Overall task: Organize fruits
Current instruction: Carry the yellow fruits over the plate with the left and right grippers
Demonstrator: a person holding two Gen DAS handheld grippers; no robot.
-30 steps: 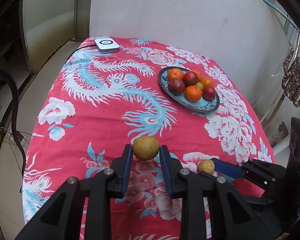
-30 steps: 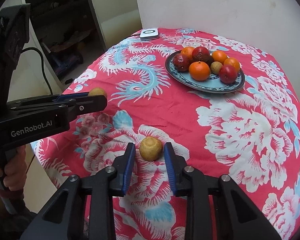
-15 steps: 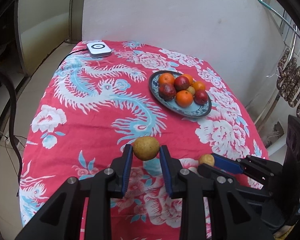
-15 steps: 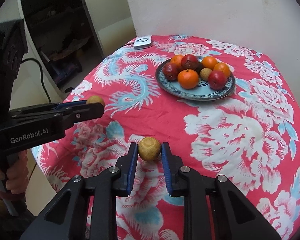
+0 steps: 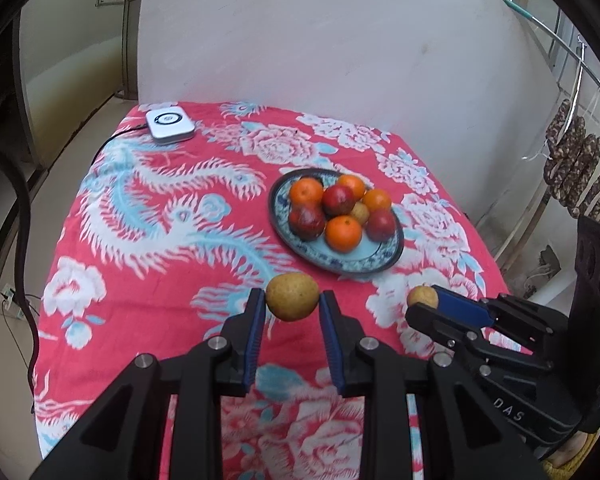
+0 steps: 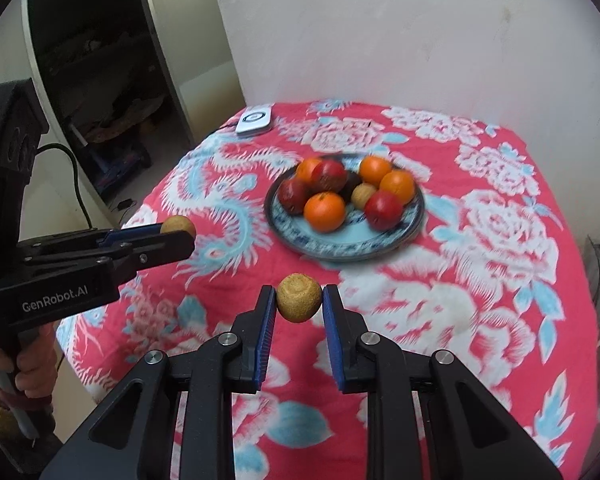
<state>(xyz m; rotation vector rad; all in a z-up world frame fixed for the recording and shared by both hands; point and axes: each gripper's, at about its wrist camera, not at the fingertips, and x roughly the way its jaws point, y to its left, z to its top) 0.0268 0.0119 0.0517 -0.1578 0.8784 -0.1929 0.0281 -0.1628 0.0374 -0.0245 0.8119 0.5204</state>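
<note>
My left gripper [image 5: 293, 299] is shut on a yellow-brown fruit [image 5: 292, 297], held above the red flowered tablecloth [image 5: 148, 248]. My right gripper [image 6: 299, 299] is shut on a smaller, rough yellow-brown fruit [image 6: 299, 298], also off the cloth. Each gripper shows in the other's view with its fruit, the right one [image 5: 424, 299] at the lower right and the left one [image 6: 180, 229] at the left. Ahead of both, a blue patterned plate [image 5: 354, 265] [image 6: 342, 249] carries several oranges, red fruits and one yellow-brown fruit.
A white device [image 5: 170, 122] [image 6: 255, 121] with a dark cable lies at the table's far left corner. A white wall stands right behind the table. Dark strings of sausages [image 5: 580, 178] hang at the right. A person's hand [image 6: 18, 364] grips the left handle.
Both grippers have risen and drawn back with their fruits, so the plate and table look farther away and lower. The right fruit has left the cloth. Both grips are unchanged.
</note>
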